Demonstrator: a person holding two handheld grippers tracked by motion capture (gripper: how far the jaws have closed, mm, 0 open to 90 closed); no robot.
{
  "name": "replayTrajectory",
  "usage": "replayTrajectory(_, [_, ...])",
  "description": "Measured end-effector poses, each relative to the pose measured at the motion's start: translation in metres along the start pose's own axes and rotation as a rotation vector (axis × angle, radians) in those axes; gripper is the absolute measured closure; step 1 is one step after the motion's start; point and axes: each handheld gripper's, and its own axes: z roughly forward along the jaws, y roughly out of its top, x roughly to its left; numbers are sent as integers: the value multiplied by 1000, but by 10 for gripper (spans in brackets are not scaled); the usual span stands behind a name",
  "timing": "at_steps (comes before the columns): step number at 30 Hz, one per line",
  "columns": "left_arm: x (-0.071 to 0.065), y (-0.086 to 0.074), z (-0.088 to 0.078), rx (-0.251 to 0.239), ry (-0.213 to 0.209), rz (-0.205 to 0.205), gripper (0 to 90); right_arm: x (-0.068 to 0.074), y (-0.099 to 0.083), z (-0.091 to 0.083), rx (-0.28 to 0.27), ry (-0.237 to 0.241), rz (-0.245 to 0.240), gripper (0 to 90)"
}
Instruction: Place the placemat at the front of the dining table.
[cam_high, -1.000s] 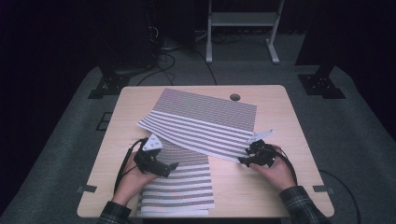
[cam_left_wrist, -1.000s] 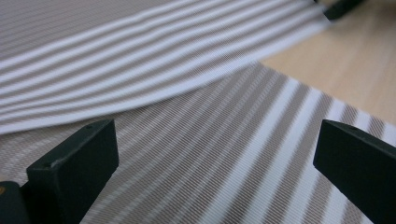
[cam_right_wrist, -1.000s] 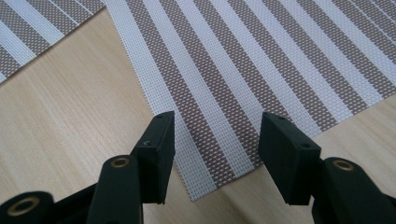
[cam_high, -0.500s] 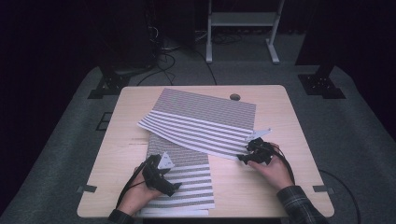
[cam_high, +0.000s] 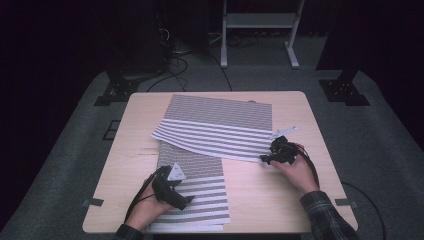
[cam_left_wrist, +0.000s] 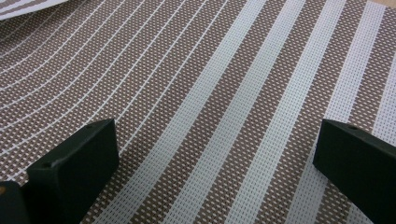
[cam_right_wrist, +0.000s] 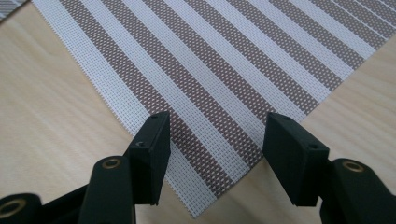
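Observation:
Two brown-and-white striped woven mats lie on a wooden table (cam_high: 260, 200). The upper mat (cam_high: 220, 125) lies slanted across the far half and overlaps the far end of the lower mat (cam_high: 200, 172), which runs to the near edge. My left gripper (cam_high: 184, 201) rests low over the lower mat (cam_left_wrist: 210, 70), its jaws wide open with nothing between them (cam_left_wrist: 217, 135). My right gripper (cam_high: 266, 158) is at the upper mat's near right corner. It stands open (cam_right_wrist: 215, 154), its jaws on either side of the mat's edge (cam_right_wrist: 224, 93) without pressing it.
Bare wood shows to the right of the lower mat and along the table's left side. Behind the table stand a white frame (cam_high: 257, 20) and black stand bases on the grey floor, one at the left (cam_high: 117, 87) and one at the right (cam_high: 345, 90), with cables between them.
My left hand has drawn back toward the near edge and sunk onto the lower mat. My right gripper has shifted a little farther in, up to the upper mat's corner.

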Motion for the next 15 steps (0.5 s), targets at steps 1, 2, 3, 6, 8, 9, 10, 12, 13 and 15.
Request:
replayTrajectory(1, [0, 0, 0, -1, 1, 1, 0, -3, 0, 0, 2, -3, 5, 405])
replayTrajectory(2, [0, 0, 0, -2, 0, 0, 0, -12, -1, 0, -1, -4, 26, 408])
replayTrajectory(3, [0, 0, 0, -2, 0, -1, 0, -15, -2, 0, -8, -9, 30, 414])
replayTrajectory(6, [0, 0, 0, 0, -2, -1, 0, -24, -4, -2, -11, -19, 42, 412])
replayTrajectory(8, [0, 0, 0, -1, -2, -1, 0, -34, -5, -5, -3, -61, 46, 412])
replayTrajectory(9, [0, 0, 0, -1, -2, -1, 0, -34, -5, -5, -3, -61, 46, 412])
replayTrajectory(10, [1, 0, 0, 2, -2, -1, 0, -36, -6, -5, -5, -63, 52, 412])
replayTrajectory(12, [1, 0, 0, 4, -3, -2, 0, -41, -7, -5, -8, -61, 64, 414])
replayTrajectory(13, [1, 1, 0, 8, 0, 1, 0, -41, -8, -6, -10, -60, 64, 425])
replayTrajectory(15, [2, 3, -4, -8, 10, -5, 5, -39, -8, -7, -12, -77, 45, 479])
